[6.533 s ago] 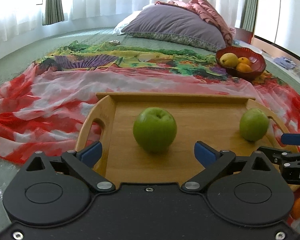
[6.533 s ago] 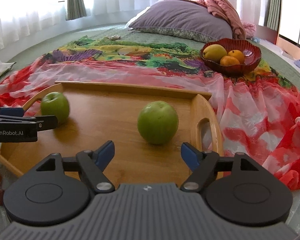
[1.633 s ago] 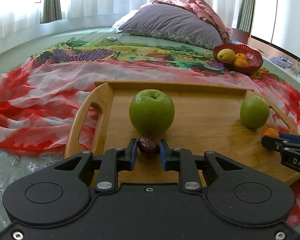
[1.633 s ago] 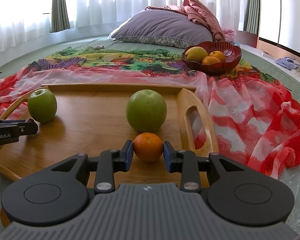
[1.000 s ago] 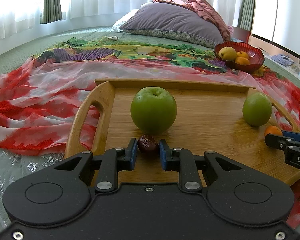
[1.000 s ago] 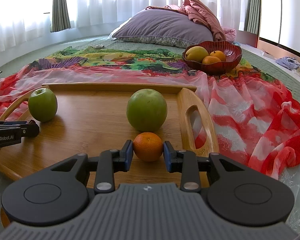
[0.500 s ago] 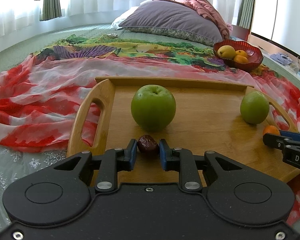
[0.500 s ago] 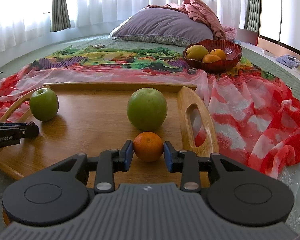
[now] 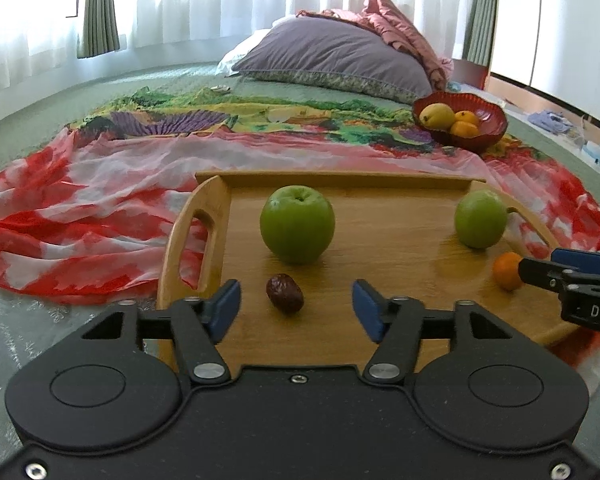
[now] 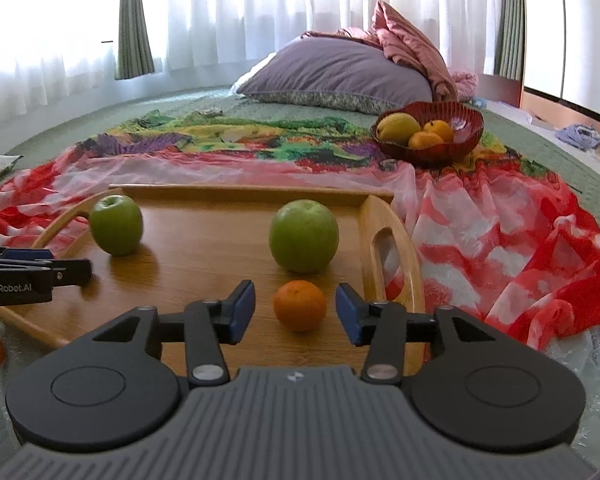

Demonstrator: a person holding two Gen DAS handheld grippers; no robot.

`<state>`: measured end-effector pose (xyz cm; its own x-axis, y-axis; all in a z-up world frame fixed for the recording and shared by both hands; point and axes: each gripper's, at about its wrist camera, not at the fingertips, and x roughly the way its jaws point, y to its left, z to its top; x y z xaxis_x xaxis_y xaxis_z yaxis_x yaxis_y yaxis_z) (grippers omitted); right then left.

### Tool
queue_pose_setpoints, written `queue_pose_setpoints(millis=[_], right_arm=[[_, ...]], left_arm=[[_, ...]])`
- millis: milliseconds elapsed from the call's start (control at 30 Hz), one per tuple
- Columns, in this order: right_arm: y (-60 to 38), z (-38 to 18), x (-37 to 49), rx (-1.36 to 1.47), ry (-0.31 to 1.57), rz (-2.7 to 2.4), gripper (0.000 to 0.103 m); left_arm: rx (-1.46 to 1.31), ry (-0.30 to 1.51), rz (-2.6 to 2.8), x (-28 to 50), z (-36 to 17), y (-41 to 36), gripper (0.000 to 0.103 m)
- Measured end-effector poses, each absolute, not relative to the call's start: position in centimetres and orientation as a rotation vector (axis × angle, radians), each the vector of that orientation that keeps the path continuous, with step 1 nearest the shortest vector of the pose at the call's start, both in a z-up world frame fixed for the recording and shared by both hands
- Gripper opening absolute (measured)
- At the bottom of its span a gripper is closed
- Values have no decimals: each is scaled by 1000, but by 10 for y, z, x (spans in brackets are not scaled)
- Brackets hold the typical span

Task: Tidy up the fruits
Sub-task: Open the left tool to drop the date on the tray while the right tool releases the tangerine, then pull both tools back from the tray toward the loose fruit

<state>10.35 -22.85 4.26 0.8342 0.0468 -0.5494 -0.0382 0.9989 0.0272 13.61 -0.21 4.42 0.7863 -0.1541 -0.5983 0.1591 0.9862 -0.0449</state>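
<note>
**Both grippers stood open over fruit on the wooden tray**

The left gripper point(image 9: 296, 306) had its jaws wide, a brown date point(image 9: 284, 293) lying free between them on the wooden tray point(image 9: 380, 248). The right gripper point(image 10: 295, 311) was likewise spread, a tangerine point(image 10: 299, 305) resting untouched between its fingers. Two green apples point(image 9: 297, 229) point(image 9: 480, 219) sat farther back on the tray. A red bowl point(image 10: 466, 128) of fruit stood well apart on the patterned cloth point(image 9: 80, 208).

A home bedroom: a bed point(image 9: 40, 120) under a green quilted cover, with a purple pillow point(image 9: 332, 60) and a crumpled pink blanket point(image 9: 400, 36) at its head. Behind the pillow, sheer white curtains point(image 9: 220, 0) and green drapes point(image 9: 98, 8) cover bright windows. A floral scarf point(image 9: 100, 208) lies spread across the bed.
</note>
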Motion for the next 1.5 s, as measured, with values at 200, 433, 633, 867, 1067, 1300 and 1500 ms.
queue_pose_setpoints(millis=[200, 433, 633, 867, 1067, 1300, 1500], right_arm=[[-224, 48, 78, -11, 548, 80, 77], [-217, 48, 51, -55, 515, 105, 89], [-212, 50, 31, -53, 483, 127, 91], [-206, 46, 4, -34, 441, 183, 100], [-196, 38, -9, -68, 450, 201, 102], [-189, 27, -15, -66, 483, 212, 102], [-183, 21, -18, -61, 524, 256, 100]], left_arm=[[25, 601, -193, 107, 54, 3, 78], [4, 569, -222, 76, 61, 18, 94], [-3, 544, -217, 53, 60, 29, 100], [-29, 548, -200, 34, 48, 41, 102], [-50, 572, -186, 25, 35, 52, 103], [-42, 587, -162, 24, 26, 56, 102], [-20, 636, -165, 28, 18, 54, 77]])
